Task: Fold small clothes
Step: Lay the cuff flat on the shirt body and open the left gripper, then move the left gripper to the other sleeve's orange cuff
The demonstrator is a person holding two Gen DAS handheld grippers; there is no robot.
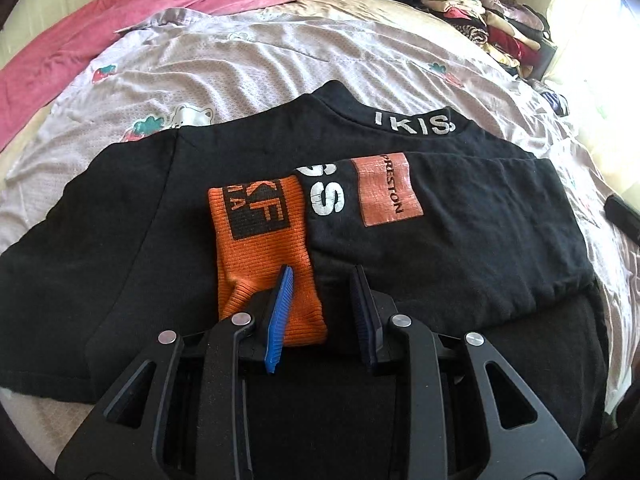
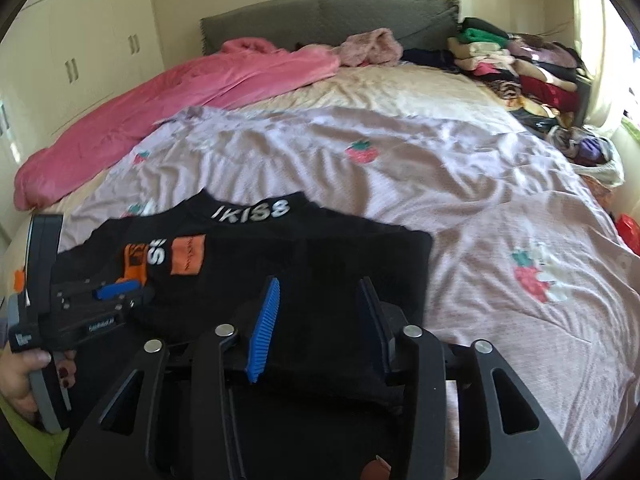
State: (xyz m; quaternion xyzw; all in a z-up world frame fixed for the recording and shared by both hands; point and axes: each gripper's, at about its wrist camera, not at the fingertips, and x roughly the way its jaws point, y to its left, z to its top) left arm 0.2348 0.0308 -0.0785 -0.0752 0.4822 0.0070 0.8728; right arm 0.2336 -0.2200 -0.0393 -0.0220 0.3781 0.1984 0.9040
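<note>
The black shirt (image 1: 460, 240) lay flat on the bed (image 1: 280, 64), collar lettering at the far edge and both sides already turned in toward the middle; an orange cuff (image 1: 260, 248) rested on top, beside the orange patch (image 1: 388, 188). I judged you to be midway through the fold: sleeves and sides in, the lengthwise fold from hem to collar not yet made.

Your left tongs (image 1: 322, 280) stood over the near hem, jaws slightly apart, one blue pad (image 1: 280, 312) touching or just above the cuff's near end; nothing was clamped between them as far as I could tell. From the right wrist view, your right tongs (image 2: 320, 296) stood apart over the shirt's right near portion, black cloth beneath them but no grip evident. Your left hand (image 2: 24, 372) showed at that view's left edge, holding its tool.

In my judgement the next move called for both tongs to close on the near hem, one toward each corner, catching all layers, then lifting and carrying it evenly toward the collar. The loose cuff could slip out if the lift were uneven. The stack of folded clothes (image 1: 480, 20) sat at the far right corner, well apart.
</note>
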